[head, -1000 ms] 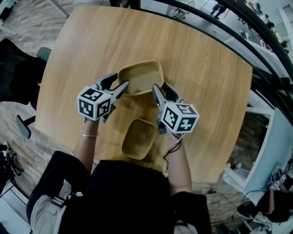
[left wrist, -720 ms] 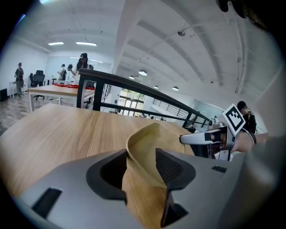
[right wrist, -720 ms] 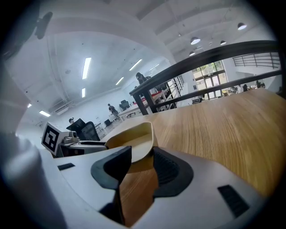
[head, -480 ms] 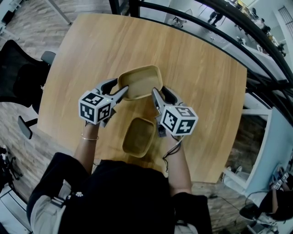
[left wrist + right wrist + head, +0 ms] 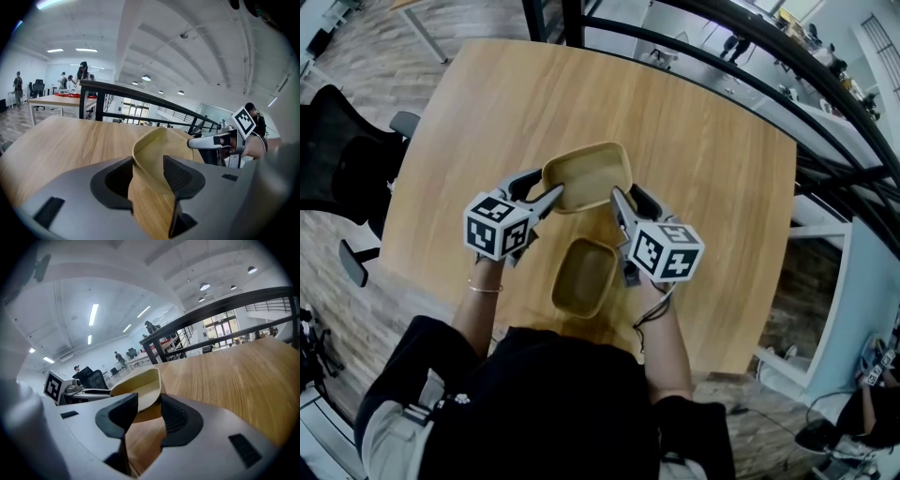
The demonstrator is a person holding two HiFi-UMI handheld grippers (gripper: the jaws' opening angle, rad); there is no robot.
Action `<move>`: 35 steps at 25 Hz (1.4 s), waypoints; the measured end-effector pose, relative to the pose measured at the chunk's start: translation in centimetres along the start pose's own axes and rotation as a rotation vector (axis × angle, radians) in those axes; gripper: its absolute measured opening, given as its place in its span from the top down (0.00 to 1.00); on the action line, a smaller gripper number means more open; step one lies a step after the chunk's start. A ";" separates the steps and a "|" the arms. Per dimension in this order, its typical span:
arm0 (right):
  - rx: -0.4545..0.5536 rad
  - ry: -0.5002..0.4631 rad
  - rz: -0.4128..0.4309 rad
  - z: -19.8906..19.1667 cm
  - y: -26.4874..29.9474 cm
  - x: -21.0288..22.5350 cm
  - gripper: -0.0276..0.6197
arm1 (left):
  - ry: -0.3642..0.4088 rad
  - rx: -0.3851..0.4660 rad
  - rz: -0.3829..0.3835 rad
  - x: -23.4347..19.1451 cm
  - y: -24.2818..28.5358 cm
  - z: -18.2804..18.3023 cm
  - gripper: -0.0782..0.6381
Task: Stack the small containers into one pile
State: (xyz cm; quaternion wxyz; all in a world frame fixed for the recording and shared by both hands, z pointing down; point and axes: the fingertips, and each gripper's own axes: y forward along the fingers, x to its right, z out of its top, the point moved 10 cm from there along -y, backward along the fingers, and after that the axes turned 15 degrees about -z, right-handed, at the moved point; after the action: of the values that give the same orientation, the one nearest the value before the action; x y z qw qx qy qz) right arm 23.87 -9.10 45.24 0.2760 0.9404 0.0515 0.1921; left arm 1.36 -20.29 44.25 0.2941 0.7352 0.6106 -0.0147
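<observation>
Was just a pale wood-grain table [image 5: 712,187] with rounded corners, nothing fancy, and had one small tan container [image 5: 584,276] sitting open side up straight on the top, close to the near edge, right in front of the person.

far container [image 5: 587,176]: gripped at its left rim by the left tongs [image 5: 553,195] and at its right rim by the right tongs [image 5: 619,199]; placed behind the near container.
near container [image 5: 583,276]: set on the tabletop [image 5: 703,187], before the far container, apart from it.
chair [image 5: 337,159]: placed left of the tabletop.
</observation>
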 end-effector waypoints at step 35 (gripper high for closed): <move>0.011 -0.005 0.027 -2.2 -6.8 -1.1 0.73 | 0.046 -0.021 -0.024 6.7 -3.9 -2.1 0.62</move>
State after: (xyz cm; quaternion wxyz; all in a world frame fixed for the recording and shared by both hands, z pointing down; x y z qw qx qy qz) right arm 22.07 -2.46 42.94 0.2685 0.9429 0.0392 0.1931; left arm -1.13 -13.13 41.81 0.2875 0.7247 0.6262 0.0051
